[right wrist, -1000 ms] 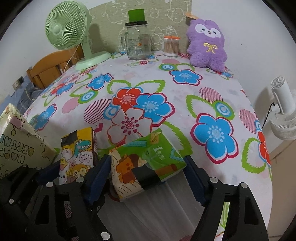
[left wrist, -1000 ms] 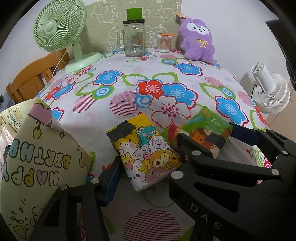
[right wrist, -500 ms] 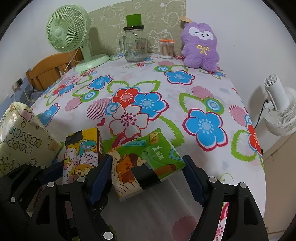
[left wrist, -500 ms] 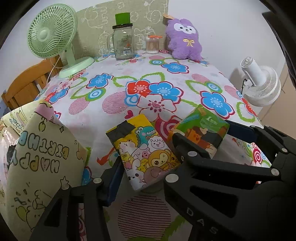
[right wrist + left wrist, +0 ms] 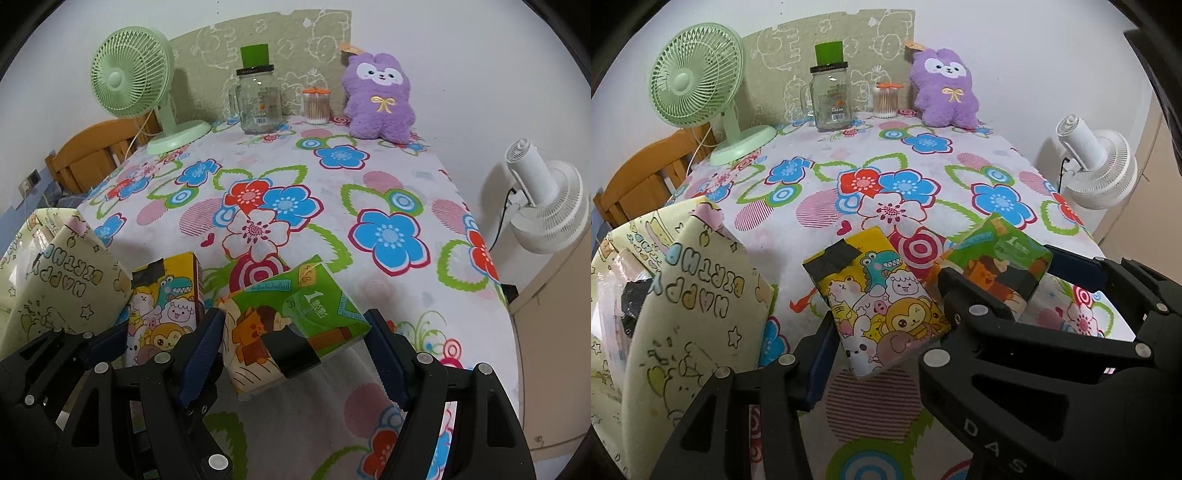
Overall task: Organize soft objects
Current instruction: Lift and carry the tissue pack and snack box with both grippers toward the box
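The left tool [image 5: 886, 336] grips the yellow cartoon-animal tissue pack [image 5: 877, 301], its jaws having just been closing and now pressed on the pack's sides. Beside it the right tool [image 5: 295, 343] clasps the green tissue pack [image 5: 291, 325] with its jaws set wide around it.

Over the last second both packs have come up and back from the flowered desk [image 5: 905, 192]; more of the cloth now shows beyond them, and they hang over the near edge. I judge both pick-ups done and the carry begun, probably toward the gift bag [image 5: 698, 314] just left of the yellow pack.

The bag reads "HAPPY BIRTHDAY", seen upside down. The green pack shows a large "1" with print too small to make out. "DAS" is moulded on the tool arm. At the far end stand a glass jar [image 5: 831, 99] with an unreadable label, a purple plush [image 5: 943, 90] and a green fan [image 5: 698, 81].
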Demonstrator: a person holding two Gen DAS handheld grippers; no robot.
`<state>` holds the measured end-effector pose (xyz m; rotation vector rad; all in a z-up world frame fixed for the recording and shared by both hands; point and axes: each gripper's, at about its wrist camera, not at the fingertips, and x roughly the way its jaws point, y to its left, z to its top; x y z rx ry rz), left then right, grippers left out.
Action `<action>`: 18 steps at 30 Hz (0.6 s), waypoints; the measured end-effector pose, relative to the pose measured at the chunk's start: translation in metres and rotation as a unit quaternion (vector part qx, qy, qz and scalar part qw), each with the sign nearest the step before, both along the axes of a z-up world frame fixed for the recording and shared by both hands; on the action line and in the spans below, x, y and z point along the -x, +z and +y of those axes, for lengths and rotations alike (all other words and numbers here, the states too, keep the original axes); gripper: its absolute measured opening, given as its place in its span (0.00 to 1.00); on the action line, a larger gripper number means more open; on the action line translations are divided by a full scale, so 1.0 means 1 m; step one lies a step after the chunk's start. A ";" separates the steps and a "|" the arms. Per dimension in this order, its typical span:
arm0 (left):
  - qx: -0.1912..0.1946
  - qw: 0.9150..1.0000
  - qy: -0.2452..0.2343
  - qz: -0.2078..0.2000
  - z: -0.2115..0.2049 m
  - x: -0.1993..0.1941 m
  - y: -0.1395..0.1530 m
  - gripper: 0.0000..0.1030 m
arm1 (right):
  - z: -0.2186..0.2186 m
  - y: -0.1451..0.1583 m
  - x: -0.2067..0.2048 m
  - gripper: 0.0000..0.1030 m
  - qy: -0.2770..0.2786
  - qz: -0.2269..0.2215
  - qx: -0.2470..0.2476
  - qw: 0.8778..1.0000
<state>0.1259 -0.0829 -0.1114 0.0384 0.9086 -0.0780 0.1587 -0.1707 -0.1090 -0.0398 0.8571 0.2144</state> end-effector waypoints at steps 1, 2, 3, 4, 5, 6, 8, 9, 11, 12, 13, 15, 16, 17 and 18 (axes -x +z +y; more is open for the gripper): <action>0.000 1.000 -0.002 0.000 0.000 0.002 0.001 0.55 | 0.000 0.001 0.002 0.76 -0.002 -0.001 0.000 1.000; 0.000 1.000 -0.004 0.000 -0.001 0.004 0.002 0.55 | -0.001 0.002 0.005 0.76 -0.006 -0.001 0.001 1.000; 0.000 1.000 -0.005 0.000 0.000 0.005 0.003 0.55 | -0.002 0.003 0.007 0.76 -0.008 -0.002 0.001 1.000; 0.000 1.000 -0.007 -0.001 -0.001 0.008 0.005 0.55 | -0.002 0.004 0.010 0.76 -0.011 -0.003 0.001 1.000; 0.000 1.000 -0.008 -0.004 -0.001 0.010 0.006 0.55 | -0.002 0.006 0.013 0.76 -0.013 -0.005 0.001 1.000; -0.001 1.000 -0.009 -0.007 -0.001 0.013 0.008 0.55 | -0.003 0.008 0.016 0.76 -0.015 -0.007 0.000 1.000; -0.002 1.000 -0.013 -0.012 -0.001 0.017 0.012 0.55 | -0.004 0.012 0.022 0.76 -0.021 -0.013 0.000 1.000; -0.003 1.000 -0.015 -0.017 -0.002 0.020 0.014 0.55 | -0.004 0.014 0.024 0.76 -0.023 -0.016 0.000 1.000; -0.003 1.000 -0.019 -0.022 -0.002 0.025 0.018 0.55 | -0.005 0.019 0.031 0.76 -0.030 -0.022 -0.001 0.999; -0.004 0.999 -0.020 -0.025 -0.003 0.027 0.021 0.55 | -0.006 0.020 0.033 0.76 -0.032 -0.024 -0.001 0.999; -0.004 0.999 -0.022 -0.028 -0.003 0.030 0.022 0.55 | -0.006 0.022 0.035 0.76 -0.034 -0.026 -0.002 0.999; -0.005 0.999 -0.025 -0.034 -0.003 0.034 0.026 0.55 | -0.007 0.025 0.041 0.76 -0.038 -0.032 -0.004 0.999; -0.006 0.999 -0.026 -0.036 -0.003 0.036 0.028 0.55 | -0.007 0.027 0.044 0.76 -0.040 -0.035 -0.005 0.999; -0.006 0.999 -0.027 -0.039 -0.003 0.039 0.030 0.55 | -0.007 0.029 0.047 0.76 -0.042 -0.037 -0.005 0.998; -0.006 0.999 -0.028 -0.042 -0.003 0.041 0.032 0.55 | -0.008 0.031 0.050 0.76 -0.043 -0.040 -0.005 0.998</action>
